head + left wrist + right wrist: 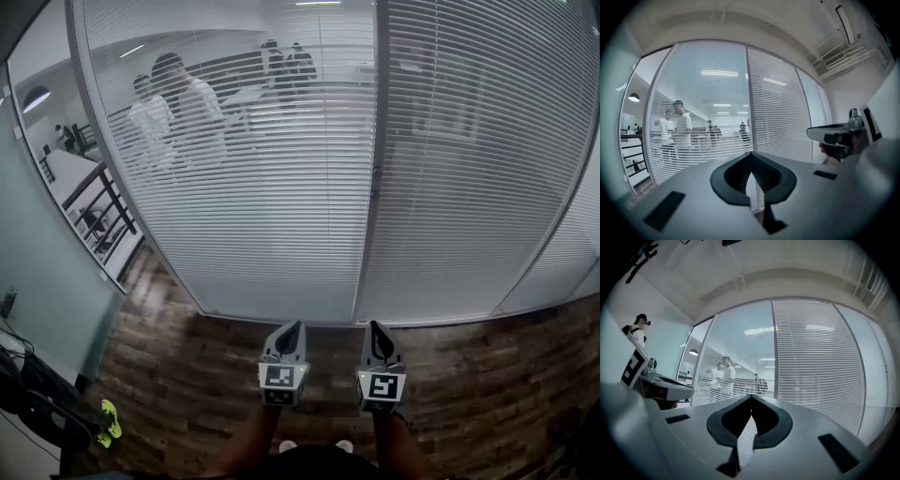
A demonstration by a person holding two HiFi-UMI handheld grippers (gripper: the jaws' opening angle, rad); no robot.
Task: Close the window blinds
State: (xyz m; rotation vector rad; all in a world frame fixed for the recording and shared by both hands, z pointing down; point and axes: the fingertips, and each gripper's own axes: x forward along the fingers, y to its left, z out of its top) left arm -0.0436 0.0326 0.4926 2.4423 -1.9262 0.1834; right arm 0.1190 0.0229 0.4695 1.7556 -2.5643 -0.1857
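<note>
The window blinds hang behind glass in two panels, split by a grey post [370, 187]. The left panel's [253, 197] slats stand open enough that the room behind shows through. The right panel [469, 169] looks denser and paler. My left gripper [293, 326] and right gripper [375, 326] are held side by side low in the head view. Both point at the foot of the post, well short of the glass. Each is shut with nothing between its jaws, as the left gripper view [751, 154] and right gripper view [751, 397] show.
Several people [173, 117] stand behind the left panel. The floor [469, 375] is brown wood plank. A teal wall [37, 272] runs along the left, with dark gear and a yellow-green object [111, 419] at its foot. A person [640, 331] stands far left in the right gripper view.
</note>
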